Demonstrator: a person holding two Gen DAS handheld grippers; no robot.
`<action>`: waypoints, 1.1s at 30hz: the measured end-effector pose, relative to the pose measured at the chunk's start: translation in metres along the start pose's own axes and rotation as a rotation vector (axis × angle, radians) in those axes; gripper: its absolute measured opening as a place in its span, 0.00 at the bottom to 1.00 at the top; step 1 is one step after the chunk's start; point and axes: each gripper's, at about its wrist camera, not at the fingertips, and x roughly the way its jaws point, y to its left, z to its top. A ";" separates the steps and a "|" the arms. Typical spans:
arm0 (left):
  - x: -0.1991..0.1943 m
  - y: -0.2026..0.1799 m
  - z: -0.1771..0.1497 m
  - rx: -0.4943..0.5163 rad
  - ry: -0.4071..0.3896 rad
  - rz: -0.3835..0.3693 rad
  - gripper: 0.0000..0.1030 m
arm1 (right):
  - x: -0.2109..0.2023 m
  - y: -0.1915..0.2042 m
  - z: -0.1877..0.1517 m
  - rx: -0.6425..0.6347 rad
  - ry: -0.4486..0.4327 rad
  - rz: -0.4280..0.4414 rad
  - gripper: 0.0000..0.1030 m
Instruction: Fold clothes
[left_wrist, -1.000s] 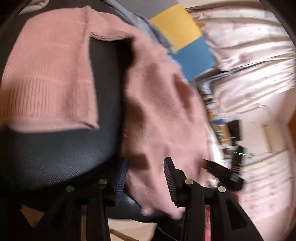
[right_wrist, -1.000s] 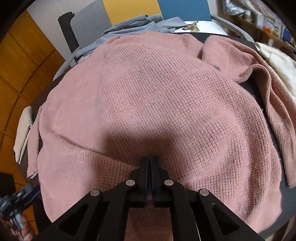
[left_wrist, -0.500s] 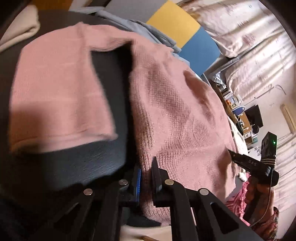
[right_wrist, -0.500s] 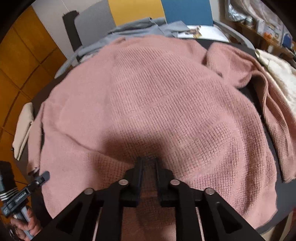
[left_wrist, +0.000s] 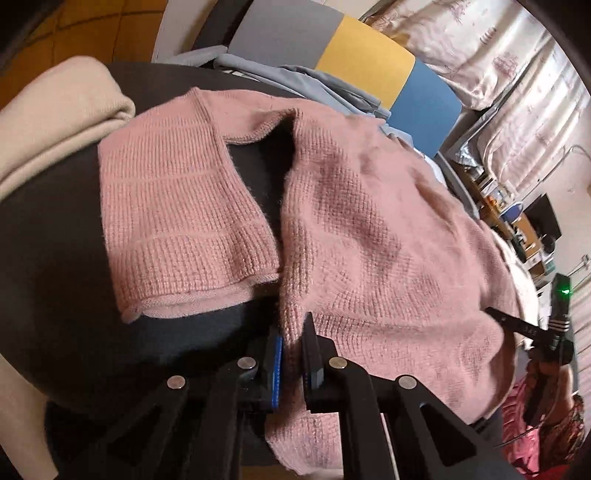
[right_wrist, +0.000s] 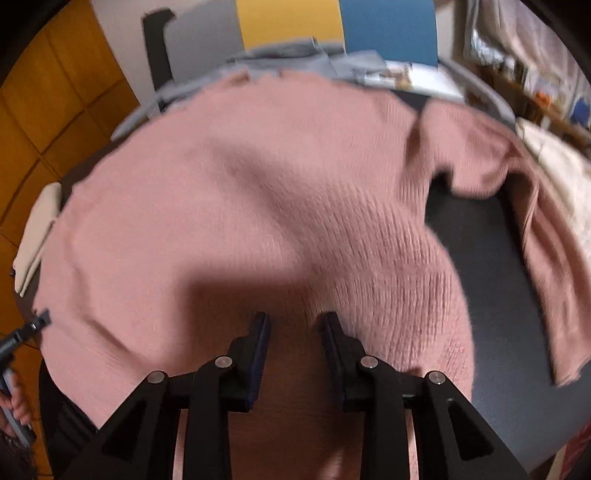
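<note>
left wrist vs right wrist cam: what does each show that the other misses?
Left wrist only: the left tool pinching the side edge of the pink knitted sweater, and the sleeve's ribbed cuff lying flat on the dark grey round table.

Right wrist only: the right tool, whose jaws have just been opening, standing apart above the sweater's hem, and the sweater's whole body spread out.

Both: the pink sweater, the table, the cream folded garment, the grey clothes at the far edge, and the grey, yellow and blue panels.

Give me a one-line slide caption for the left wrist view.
Left gripper pinches the side edge of the pink knit sweater spread on the dark round table, one sleeve folded beside it.
</note>
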 end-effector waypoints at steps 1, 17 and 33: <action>0.000 -0.001 0.002 0.021 -0.004 0.024 0.07 | 0.000 0.000 0.000 -0.003 -0.002 0.000 0.29; -0.042 -0.100 0.037 0.160 -0.209 -0.002 0.08 | -0.064 -0.142 0.004 0.305 -0.215 -0.038 0.46; 0.088 -0.177 0.015 0.429 0.014 0.046 0.11 | -0.021 -0.213 0.016 0.094 -0.047 -0.365 0.09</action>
